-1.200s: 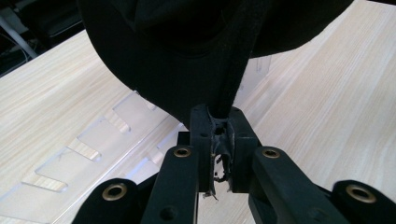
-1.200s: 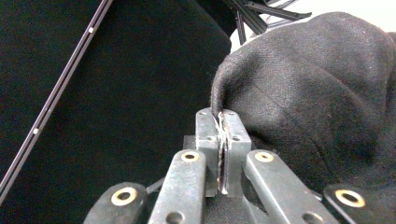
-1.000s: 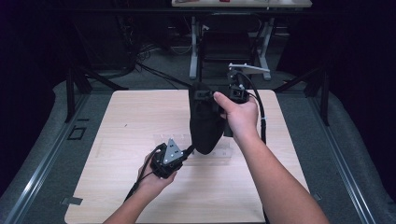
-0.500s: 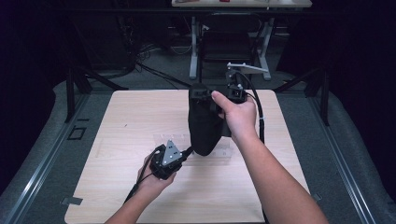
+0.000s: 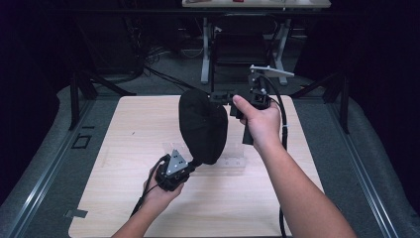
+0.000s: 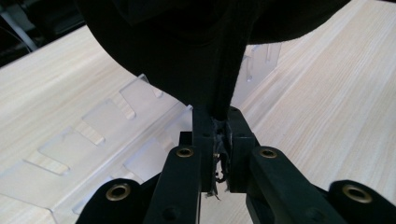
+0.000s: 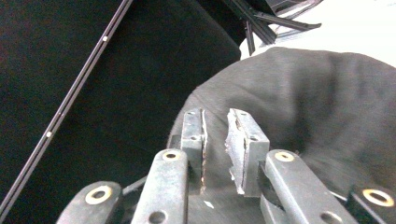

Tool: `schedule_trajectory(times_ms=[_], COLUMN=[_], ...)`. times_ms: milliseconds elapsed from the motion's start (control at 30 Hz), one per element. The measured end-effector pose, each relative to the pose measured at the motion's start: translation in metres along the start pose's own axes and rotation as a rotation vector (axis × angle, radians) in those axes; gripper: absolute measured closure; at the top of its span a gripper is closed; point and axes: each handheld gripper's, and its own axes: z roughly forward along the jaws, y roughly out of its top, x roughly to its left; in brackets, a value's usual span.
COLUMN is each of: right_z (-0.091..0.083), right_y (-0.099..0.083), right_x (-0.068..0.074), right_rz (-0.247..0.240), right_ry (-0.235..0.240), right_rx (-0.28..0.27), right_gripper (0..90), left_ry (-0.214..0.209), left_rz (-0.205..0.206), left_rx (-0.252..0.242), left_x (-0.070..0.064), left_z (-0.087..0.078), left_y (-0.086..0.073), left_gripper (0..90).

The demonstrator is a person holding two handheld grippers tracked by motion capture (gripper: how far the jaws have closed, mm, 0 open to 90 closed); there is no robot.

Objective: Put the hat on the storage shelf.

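You are working in a lab or recording studio, not a home. Your pale wooden bench stands alone on grey carpet, ringed by black drapes that shut out the room. At 12 o'clock, loose cables trail across the floor beneath a white-legged desk. At 9 o'clock a metal floor rail runs along the bench, and black stand legs brace at 10 o'clock.
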Motion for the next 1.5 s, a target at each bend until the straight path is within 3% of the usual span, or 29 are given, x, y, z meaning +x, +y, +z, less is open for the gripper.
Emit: schedule_trajectory(times_ms=[233,433,600,933,1200,1300,1500], right_z=[-0.011,-0.019,-0.025,-0.028,-0.033,-0.037,-0.047], right_y=[0.0,-0.001,-0.001,-0.004,-0.007,-0.008,-0.01], right_x=[-0.005,-0.01,-0.014,-0.016,-0.024,-0.026,-0.028], right_rz=[-0.015,-0.015,-0.015,-0.041,-0.041,-0.046,-0.076], right_ry=[-0.025,-0.038,-0.049,-0.07,-0.087,-0.103,-0.138], right_rx=[-0.016,-0.024,-0.037,-0.048,-0.053,-0.054,-0.056], right_gripper=[74.8,73.5,72.7,69.3,67.2,66.0,64.3], left_ry=[-0.005,-0.03,-0.028,-0.022,-0.018,-0.01,-0.018], left_rz=[-0.04,-0.105,-0.086,-0.128,-0.16,-0.155,-0.206], left_rx=[0.01,0.015,0.021,-0.009,0.0,0.0,-0.024], left_x=[0.005,0.011,0.008,0.008,0.011,0.015,0.021], left_z=[0.003,0.008,0.01,0.01,0.001,-0.004,-0.014], left_y=[-0.011,-0.023,-0.03,-0.037,-0.038,-0.038,-0.039], left_gripper=[85.8,85.6,85.6,84.1,73.5,68.7,61.0])
